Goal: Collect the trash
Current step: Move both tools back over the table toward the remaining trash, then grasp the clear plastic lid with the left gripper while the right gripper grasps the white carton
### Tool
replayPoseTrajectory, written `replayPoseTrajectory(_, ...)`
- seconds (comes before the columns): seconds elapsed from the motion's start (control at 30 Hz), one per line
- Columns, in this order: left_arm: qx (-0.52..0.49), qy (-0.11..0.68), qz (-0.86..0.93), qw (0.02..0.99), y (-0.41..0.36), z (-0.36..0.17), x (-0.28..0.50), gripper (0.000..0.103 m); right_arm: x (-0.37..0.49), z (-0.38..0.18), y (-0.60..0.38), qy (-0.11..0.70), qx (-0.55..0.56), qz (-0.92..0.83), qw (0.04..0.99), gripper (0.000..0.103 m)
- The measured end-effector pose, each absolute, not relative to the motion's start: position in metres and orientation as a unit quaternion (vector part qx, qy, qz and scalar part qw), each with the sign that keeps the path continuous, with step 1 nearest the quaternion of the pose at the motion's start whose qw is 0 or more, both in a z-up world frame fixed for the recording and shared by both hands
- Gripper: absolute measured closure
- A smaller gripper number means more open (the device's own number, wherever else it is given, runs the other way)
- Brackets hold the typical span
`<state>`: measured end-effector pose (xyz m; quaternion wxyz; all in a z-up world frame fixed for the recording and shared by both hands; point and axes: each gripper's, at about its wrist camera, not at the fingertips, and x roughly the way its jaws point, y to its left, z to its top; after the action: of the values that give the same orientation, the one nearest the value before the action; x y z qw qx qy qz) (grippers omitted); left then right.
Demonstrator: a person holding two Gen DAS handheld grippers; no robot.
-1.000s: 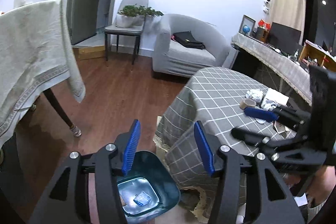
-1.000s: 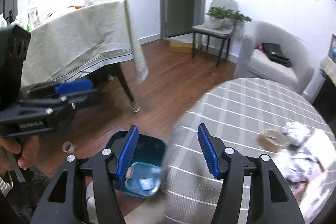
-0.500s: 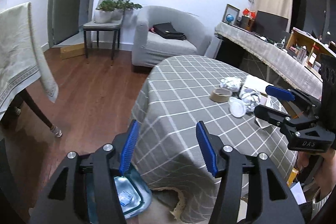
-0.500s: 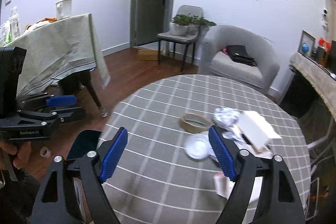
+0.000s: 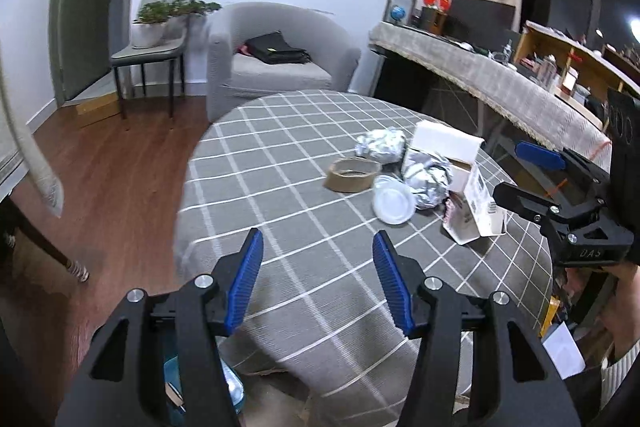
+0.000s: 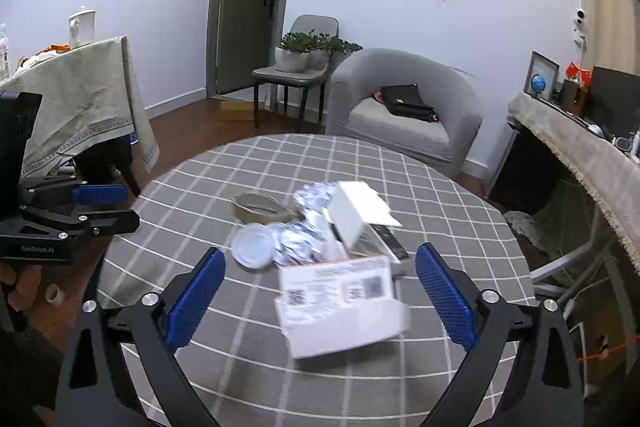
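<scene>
Two empty grippers, left half-open and right just spread wide, face a light, crushable cardboard box, best gripped across its stiff side walls.

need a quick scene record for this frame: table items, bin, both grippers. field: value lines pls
surface: round table with grey checked cloth
trash: open white box, two foil wads, white plastic lid
other: tape roll
bin: teal bin on the floor, mostly hidden
left gripper: open, empty
right gripper: open, jaws have just been opening wide, box between them, not gripped
</scene>
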<state>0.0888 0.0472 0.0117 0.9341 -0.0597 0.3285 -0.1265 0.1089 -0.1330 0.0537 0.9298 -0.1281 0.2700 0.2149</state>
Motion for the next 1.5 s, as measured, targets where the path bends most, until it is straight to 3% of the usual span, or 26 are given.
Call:
replayPoseTrajectory(0.77,-0.019,0.374,-0.187,0.908,-0.013,-0.018,0.147,0.047,0.147,0.008,-0.145,0.362,-0.140,0.271,0.881,0.004)
replayPoseTrajectory(0.83,-0.017,0.377,-0.190,0.906,-0.017,-0.019,0.151,0.047,0.149,0.007,-0.146,0.366,-0.141,0.274,0.878,0.006)
replayPoseTrajectory(0.97,-0.012,0.381,-0.187,0.905,-0.023,-0.020,0.157,0.047,0.152,0.005,-0.148,0.376,-0.137,0.278,0.874,0.027)
replayPoseTrajectory(1.5,0.029,0.398,-0.168,0.902,-0.045,-0.016,0.177,0.041,0.145,0.008,-0.167,0.389,-0.112,0.285,0.869,0.027)
